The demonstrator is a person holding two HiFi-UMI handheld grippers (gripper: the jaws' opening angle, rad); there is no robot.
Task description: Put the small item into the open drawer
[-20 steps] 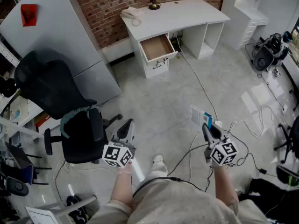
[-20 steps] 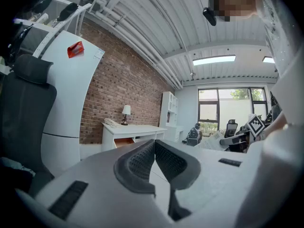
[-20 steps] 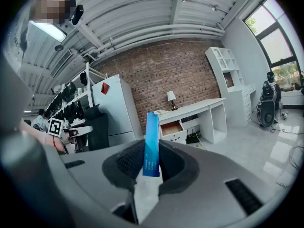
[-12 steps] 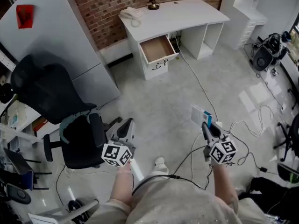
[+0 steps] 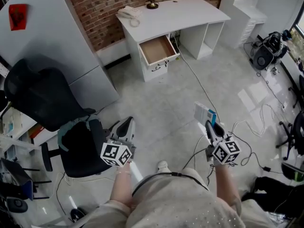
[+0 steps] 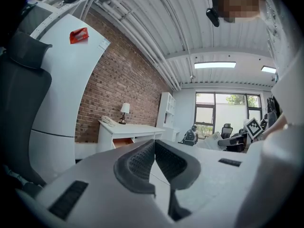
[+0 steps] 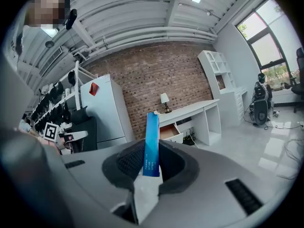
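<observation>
Now blue box (image 7: 152, 139) (upright) in right gripper (image 5: 210, 126)

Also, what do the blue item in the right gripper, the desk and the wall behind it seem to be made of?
The blue box in the right gripper: probably thin printed cardboard, slightly glossy; flat faces, sharp edges.
The desk: smooth white painted or laminated board; the open drawer looks like bare brown wood inside.
The wall: bare red brick, mortar lines visible.
</observation>
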